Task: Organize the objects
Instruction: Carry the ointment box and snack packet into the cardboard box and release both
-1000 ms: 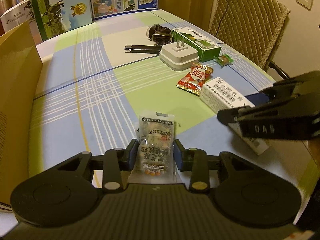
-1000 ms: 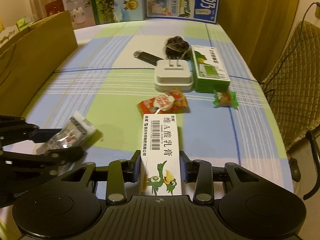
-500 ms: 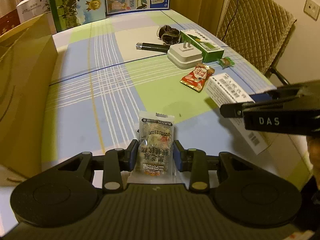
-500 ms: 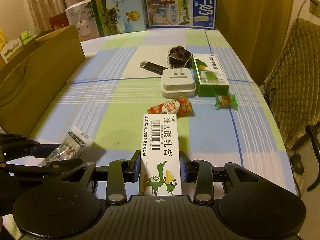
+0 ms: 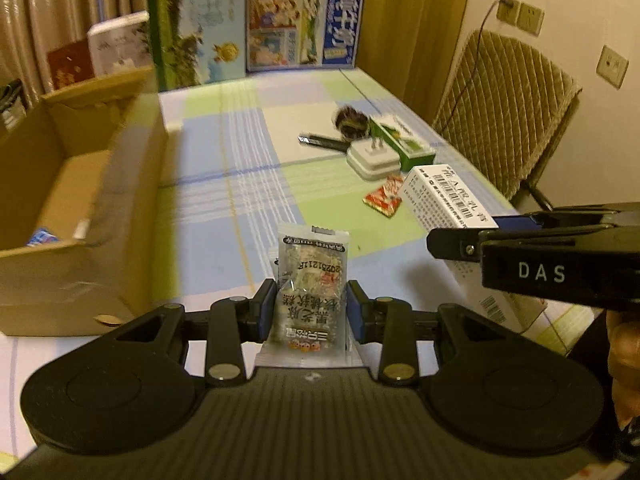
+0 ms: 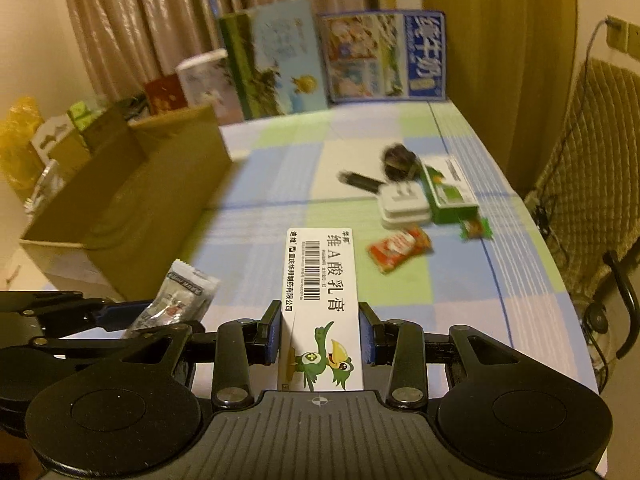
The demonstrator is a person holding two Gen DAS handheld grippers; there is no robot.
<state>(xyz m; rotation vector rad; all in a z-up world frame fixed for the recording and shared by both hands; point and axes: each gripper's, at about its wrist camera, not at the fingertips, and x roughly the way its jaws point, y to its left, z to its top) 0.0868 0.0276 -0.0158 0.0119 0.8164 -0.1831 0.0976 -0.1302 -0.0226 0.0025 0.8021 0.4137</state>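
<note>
Left wrist view: left gripper [image 5: 311, 312] jaws clamped on snack packet [image 5: 310, 292], lower centre. Cardboard box [image 5: 80, 216] open at left; carry packet over its rim before release.
Right wrist view: right gripper [image 6: 319, 338] jaws clamped on ointment carton [image 6: 322, 308], centre. Keep level; follow to box at left.

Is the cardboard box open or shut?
Open: the box has its flaps up, and the left wrist view looks down onto its inner floor.
</note>
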